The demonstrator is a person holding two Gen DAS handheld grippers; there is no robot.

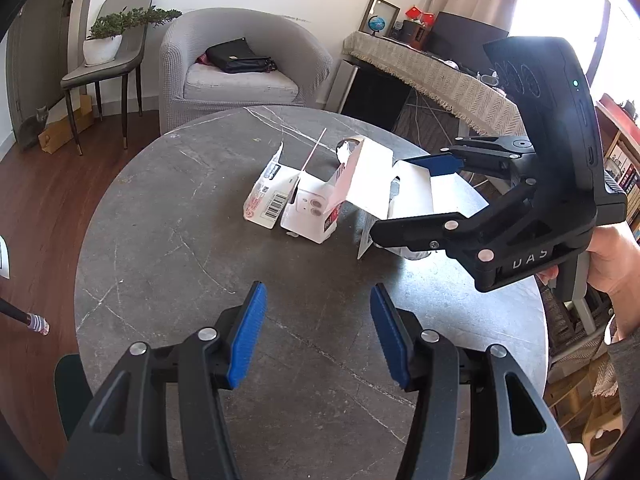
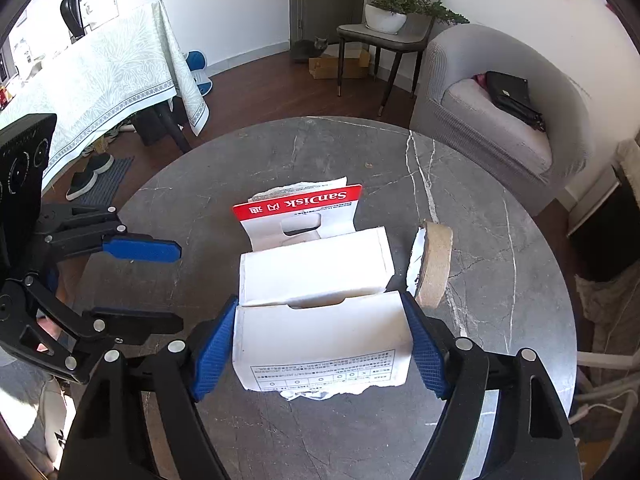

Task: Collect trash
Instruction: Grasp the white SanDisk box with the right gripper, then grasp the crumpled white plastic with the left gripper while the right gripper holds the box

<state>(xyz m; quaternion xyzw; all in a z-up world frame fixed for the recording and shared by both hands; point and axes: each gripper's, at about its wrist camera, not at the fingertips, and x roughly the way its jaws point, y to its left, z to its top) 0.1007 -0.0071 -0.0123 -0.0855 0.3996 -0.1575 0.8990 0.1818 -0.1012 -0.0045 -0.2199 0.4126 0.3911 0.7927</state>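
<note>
On the round grey marble table (image 1: pixel 200 320) lies paper trash. My right gripper (image 2: pixel 320 340) is shut on a torn white carton (image 2: pixel 320 332), its blue pads pressing both sides; the carton also shows in the left wrist view (image 1: pixel 416 196). Behind it stands a red-and-white SanDisk card package (image 2: pixel 300 212) and beside it a cardboard tape core (image 2: pixel 434 264). The left wrist view also shows a white phone-case box (image 1: pixel 308 212) and a barcode card (image 1: pixel 266 196). My left gripper (image 1: pixel 318 332) is open and empty, above the table short of the trash, and shows in the right wrist view (image 2: pixel 160 280).
A grey armchair (image 1: pixel 240 68) with a black bag (image 1: pixel 240 58) stands behind the table. A chair with a potted plant (image 1: pixel 108 40) is at far left, a cat (image 1: pixel 34 128) near it. A cloth-covered table (image 2: pixel 100 68) and shoes (image 2: pixel 88 176) are to the left.
</note>
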